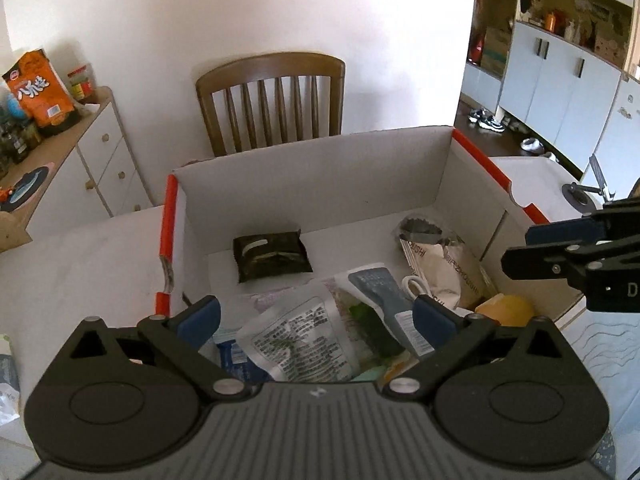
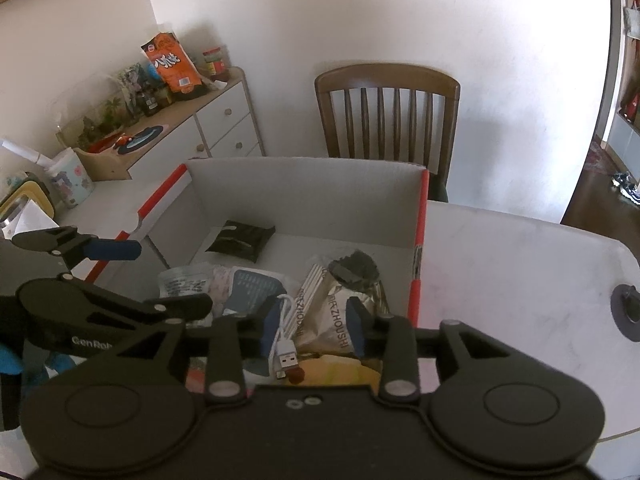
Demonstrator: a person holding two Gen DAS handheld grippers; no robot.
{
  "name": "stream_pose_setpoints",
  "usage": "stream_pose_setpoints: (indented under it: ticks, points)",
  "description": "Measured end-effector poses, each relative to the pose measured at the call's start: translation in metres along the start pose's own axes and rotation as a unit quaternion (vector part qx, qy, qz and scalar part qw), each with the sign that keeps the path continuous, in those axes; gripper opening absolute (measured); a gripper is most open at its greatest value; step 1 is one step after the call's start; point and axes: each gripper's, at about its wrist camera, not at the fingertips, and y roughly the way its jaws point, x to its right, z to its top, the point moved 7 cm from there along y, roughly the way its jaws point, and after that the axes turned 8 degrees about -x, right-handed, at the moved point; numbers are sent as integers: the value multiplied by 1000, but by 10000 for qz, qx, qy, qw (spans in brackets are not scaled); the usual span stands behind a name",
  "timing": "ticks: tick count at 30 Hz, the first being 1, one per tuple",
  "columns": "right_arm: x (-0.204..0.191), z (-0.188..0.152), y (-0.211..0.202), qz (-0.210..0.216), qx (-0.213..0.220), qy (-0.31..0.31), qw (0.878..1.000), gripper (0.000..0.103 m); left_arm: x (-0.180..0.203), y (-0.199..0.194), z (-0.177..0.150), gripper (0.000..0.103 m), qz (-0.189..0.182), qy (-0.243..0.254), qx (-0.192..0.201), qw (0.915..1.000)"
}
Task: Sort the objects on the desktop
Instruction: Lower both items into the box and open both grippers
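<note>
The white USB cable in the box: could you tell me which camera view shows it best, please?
The right wrist view: the white USB cable hangs between the right gripper's parted fingers, its plug showing. The left wrist view shows only its loop behind a fingertip.

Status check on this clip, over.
Left gripper open over box. Right gripper open, white USB cable loose between pads. Nothing blocking.

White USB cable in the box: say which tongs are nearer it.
Right. The right tongs straddle the white USB cable, pads not pressing; the left tongs hang open beside it, over the snack packets.
</note>
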Motion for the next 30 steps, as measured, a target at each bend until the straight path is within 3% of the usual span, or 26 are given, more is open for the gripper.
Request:
stream_pose_setpoints:
  ticks: [21, 30]
  points:
    - [-17, -9, -45, 67, 234, -167, 9996, 39, 13, -73, -6, 103, 13, -148, 383, 9992]
    - [-31, -18, -73, 27, 448, -348, 9984, 55, 18, -99, -16, 103, 47, -235, 528, 9983]
